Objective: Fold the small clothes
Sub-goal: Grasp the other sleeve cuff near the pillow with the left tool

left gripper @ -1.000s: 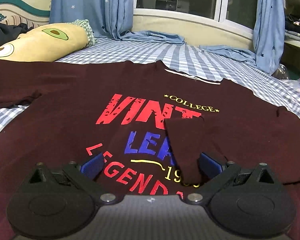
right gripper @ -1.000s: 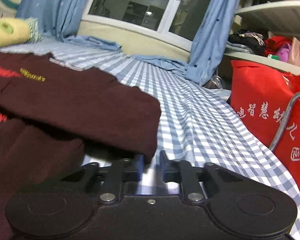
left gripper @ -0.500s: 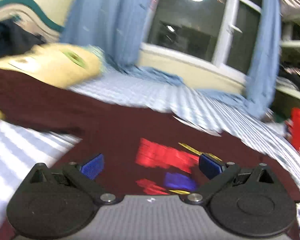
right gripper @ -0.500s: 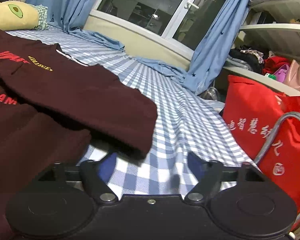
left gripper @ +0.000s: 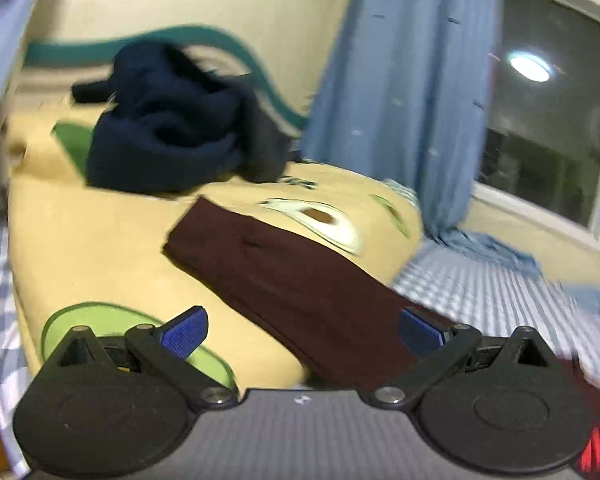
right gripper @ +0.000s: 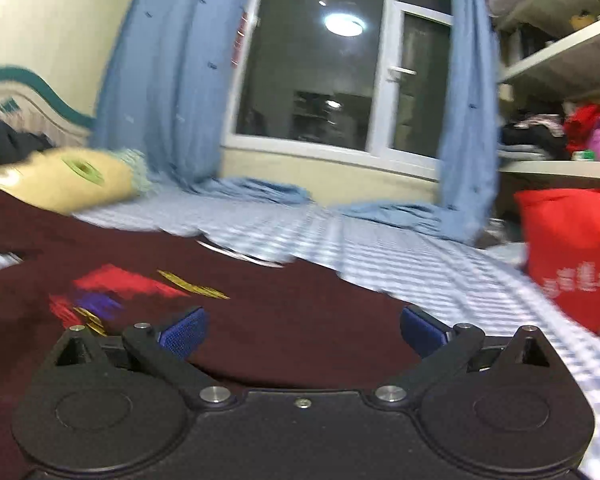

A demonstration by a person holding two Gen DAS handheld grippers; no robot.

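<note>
A dark maroon printed T-shirt [right gripper: 284, 320] lies spread on the checked bed sheet [right gripper: 420, 264]. In the left wrist view its left sleeve [left gripper: 284, 272] stretches up over a yellow avocado pillow [left gripper: 100, 240]. My left gripper [left gripper: 302, 330] stands open just above that sleeve, with nothing pressed between its blue pads [left gripper: 184, 332]. My right gripper [right gripper: 302, 330] hangs over the shirt's chest, its jaws still opening wide, and nothing is caught between them. The shirt's red, blue and yellow lettering [right gripper: 112, 292] shows blurred at the left.
A navy garment [left gripper: 172, 132] is heaped on the pillow against the headboard. Blue curtains [right gripper: 168, 80] and a window close off the far side of the bed. A red bag [right gripper: 572, 248] stands at the bed's right edge, with shelves of clothes behind it.
My right gripper let go of the shirt's right sleeve, opened wide and swung left over the chest. My left gripper, open throughout, swept far left from the print to the left sleeve.
</note>
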